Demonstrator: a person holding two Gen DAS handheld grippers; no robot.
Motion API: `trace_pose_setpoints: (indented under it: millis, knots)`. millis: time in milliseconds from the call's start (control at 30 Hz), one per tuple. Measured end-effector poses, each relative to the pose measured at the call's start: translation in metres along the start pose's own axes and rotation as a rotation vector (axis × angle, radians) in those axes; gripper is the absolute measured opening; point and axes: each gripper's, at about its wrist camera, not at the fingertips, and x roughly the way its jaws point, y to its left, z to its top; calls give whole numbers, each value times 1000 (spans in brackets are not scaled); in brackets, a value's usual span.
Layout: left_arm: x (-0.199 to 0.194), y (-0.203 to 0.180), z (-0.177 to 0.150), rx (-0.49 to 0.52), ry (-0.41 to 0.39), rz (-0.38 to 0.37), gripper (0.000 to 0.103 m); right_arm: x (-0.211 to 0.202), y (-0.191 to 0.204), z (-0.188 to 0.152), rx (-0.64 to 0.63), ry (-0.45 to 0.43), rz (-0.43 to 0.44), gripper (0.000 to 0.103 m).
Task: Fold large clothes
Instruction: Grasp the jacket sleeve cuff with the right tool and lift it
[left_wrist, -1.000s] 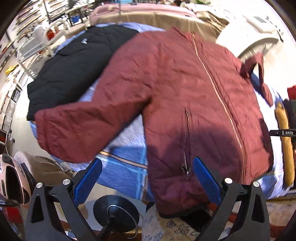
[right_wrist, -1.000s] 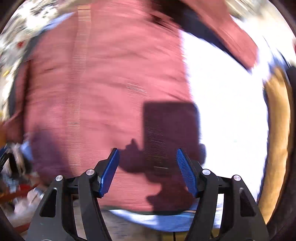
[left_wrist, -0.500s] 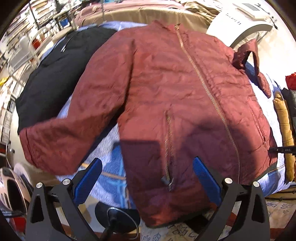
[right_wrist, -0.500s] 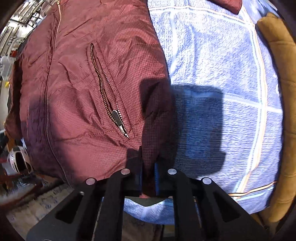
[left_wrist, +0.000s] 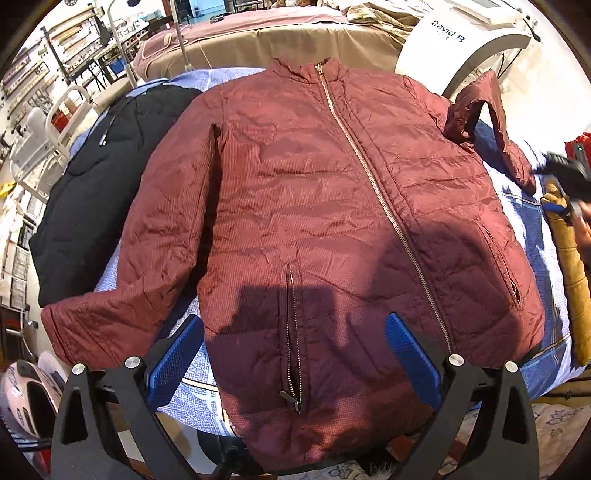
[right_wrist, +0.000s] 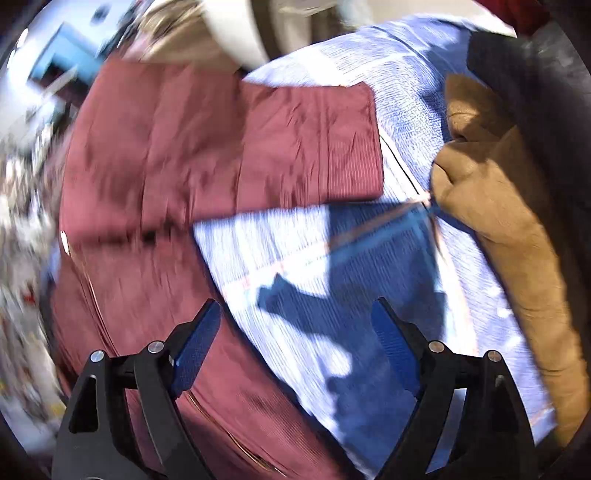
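A maroon quilted jacket (left_wrist: 325, 206) lies face up, zipped, on a blue checked bedspread (left_wrist: 192, 398). Its left sleeve (left_wrist: 147, 266) is spread out; its right sleeve (left_wrist: 491, 125) is bent and bunched near the shoulder. My left gripper (left_wrist: 295, 354) is open and empty, hovering above the hem by the pocket zipper. My right gripper (right_wrist: 295, 347) is open and empty over the bedspread (right_wrist: 369, 295), beside the jacket's body (right_wrist: 129, 295), with the right sleeve (right_wrist: 288, 144) ahead of it. It also shows blurred at the right edge of the left wrist view (left_wrist: 565, 173).
A black jacket (left_wrist: 96, 192) lies left of the maroon one. A tan garment (right_wrist: 517, 240) lies along the bed's right edge, also in the left wrist view (left_wrist: 572, 266). A white machine (left_wrist: 465, 40) and another bed (left_wrist: 258, 40) stand behind. A helmet (left_wrist: 26, 398) sits on the floor at left.
The right gripper, shut on the jacket's hem half a second ago, has let go, opened and swung up toward the right sleeve. The jacket now lies flatter and straighter. The left gripper stayed open.
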Motion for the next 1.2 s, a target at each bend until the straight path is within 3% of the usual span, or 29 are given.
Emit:
trace_pose_setpoints:
  millis: [133,200,333,400,467,500,633,833,1000,1200]
  knots:
    - [3,-4,-1,-9,31,14,97,25,-25,27,356,-82,101,83]
    - [4,-5,-3,-7,48,21,97,43,-35,25,501,-102,91,83]
    - [7,-9,-5,-1,71,29,97,50,-38,25,619,-144,73,83]
    - [8,-11,-5,3,78,32,97,45,-31,27,595,-146,31,83]
    - [9,-13,-5,9,81,34,97,40,-28,31,591,-171,46,58]
    - [8,-14,-5,13,81,37,97,38,-27,34,580,-177,82,37]
    - [7,-15,-5,15,72,39,97,27,-17,45,491,-155,67,25]
    - [7,-6,-3,-16,58,34,97,-22,48,63,88,-234,-84,15]
    - [3,4,6,-27,13,16,97,-107,115,77,-130,-406,-39,13]
    - [3,17,15,-38,-24,-8,97,-222,160,96,-242,-598,19,13]
